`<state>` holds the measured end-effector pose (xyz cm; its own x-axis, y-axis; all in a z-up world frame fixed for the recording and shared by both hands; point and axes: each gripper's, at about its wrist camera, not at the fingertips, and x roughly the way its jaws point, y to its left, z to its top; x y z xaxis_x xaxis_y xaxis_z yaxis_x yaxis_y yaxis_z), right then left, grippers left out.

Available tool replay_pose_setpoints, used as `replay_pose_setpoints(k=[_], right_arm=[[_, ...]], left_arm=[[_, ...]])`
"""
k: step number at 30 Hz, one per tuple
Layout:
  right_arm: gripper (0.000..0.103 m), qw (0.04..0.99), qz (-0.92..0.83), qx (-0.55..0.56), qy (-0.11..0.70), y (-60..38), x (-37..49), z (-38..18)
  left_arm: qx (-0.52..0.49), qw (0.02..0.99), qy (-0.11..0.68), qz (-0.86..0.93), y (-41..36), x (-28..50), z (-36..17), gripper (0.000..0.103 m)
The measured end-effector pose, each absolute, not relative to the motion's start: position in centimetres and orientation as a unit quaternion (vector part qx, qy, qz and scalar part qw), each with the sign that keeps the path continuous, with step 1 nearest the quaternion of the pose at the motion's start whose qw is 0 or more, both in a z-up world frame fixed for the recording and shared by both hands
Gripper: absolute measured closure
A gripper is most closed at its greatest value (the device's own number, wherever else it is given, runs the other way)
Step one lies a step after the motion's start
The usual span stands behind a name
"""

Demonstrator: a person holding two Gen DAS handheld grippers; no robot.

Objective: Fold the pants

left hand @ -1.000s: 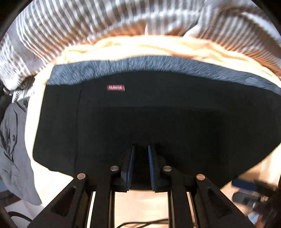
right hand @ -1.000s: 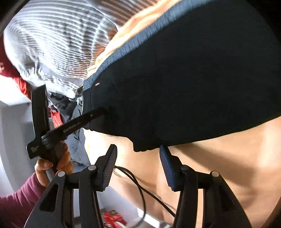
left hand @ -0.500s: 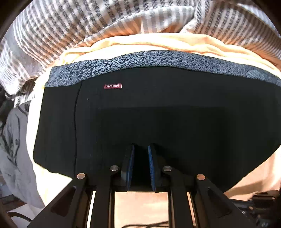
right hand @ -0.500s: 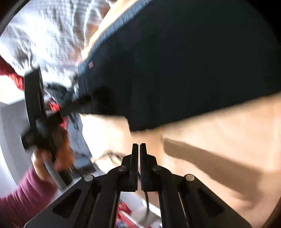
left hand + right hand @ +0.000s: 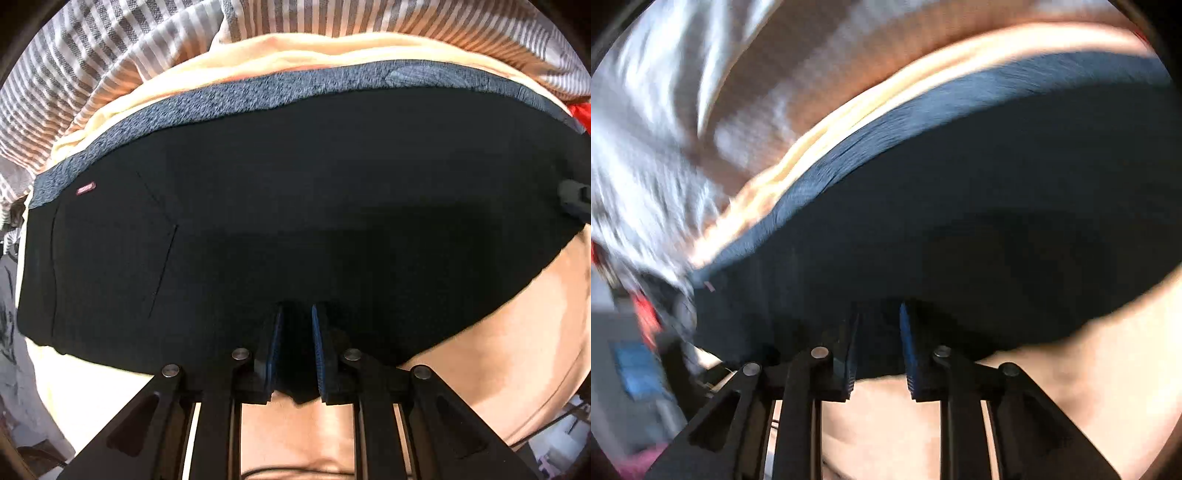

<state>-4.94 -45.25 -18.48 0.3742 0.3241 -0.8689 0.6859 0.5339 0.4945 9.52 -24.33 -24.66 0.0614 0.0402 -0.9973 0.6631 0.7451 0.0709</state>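
Black pants (image 5: 295, 203) with a grey speckled waistband (image 5: 258, 92) and a small red label (image 5: 85, 188) lie folded flat on a peach sheet (image 5: 498, 350). My left gripper (image 5: 296, 314) points straight down and is shut on the near edge of the pants, with dark cloth pinched between its blue pads. The right wrist view is blurred by motion. There the same pants (image 5: 960, 221) fill the middle. My right gripper (image 5: 879, 310) is at their near edge, its jaws opening with the cloth edge between them and not pressed.
A grey-and-white striped cloth (image 5: 92, 66) is bunched behind the pants. Crumpled grey clothing (image 5: 11, 314) hangs at the left, and something red (image 5: 578, 110) shows at the far right. A cable (image 5: 295, 472) runs under the sheet's near edge.
My left gripper slid right along the pants' edge, so the label drifted left. My right gripper shut in the air beside the corner, then swung over the near edge and parted around the cloth.
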Motion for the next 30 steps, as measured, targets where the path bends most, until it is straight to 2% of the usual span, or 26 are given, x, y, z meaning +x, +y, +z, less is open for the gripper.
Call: replay_pose_setpoints(k=[3,5,6,12,13,16,23,27,29,30], right_arm=[[0.078,0.669,-0.147,0.515,0.516,-47.4,-9.5,-17.5],[0.063,0.665,-0.174,0.524,0.503,-48.9,-12.3,-16.6],[0.061,0.667,-0.185,0.523,0.497,-49.5,-13.3,-16.1],[0.06,0.679,-0.25,0.499,0.476,-56.6,-18.2,-14.2],[0.061,0.679,-0.253,0.494,0.481,-57.4,-18.1,-14.4],[0.08,0.69,-0.246,0.478,0.484,-59.8,-16.8,-14.6],[0.083,0.735,-0.179,0.431,0.493,-63.0,-8.8,-16.4],[0.083,0.741,-0.173,0.383,0.524,-64.3,-5.0,-19.4],[0.092,0.749,-0.187,0.365,0.52,-65.8,-5.1,-19.7],[0.093,0.75,-0.205,0.358,0.517,-66.8,-5.6,-19.6]], left_arm=[[0.293,0.666,0.653,-0.211,-24.7,9.9,-23.6,0.085],[0.289,0.667,0.651,-0.218,-25.8,10.0,-22.1,0.085],[0.285,0.671,0.647,-0.223,-26.7,9.9,-21.2,0.085],[0.242,0.683,0.628,-0.284,-36.8,8.9,-17.7,0.085],[0.239,0.686,0.623,-0.29,-38.6,8.8,-17.6,0.085],[0.227,0.704,0.609,-0.287,-44.4,8.8,-18.0,0.085],[0.186,0.721,0.62,-0.246,-53.1,9.7,-22.3,0.085],[0.189,0.734,0.613,-0.223,-54.8,10.3,-24.3,0.085],[0.197,0.739,0.604,-0.223,-55.3,10.3,-24.4,0.085],[0.202,0.741,0.599,-0.226,-55.5,10.1,-24.4,0.085]])
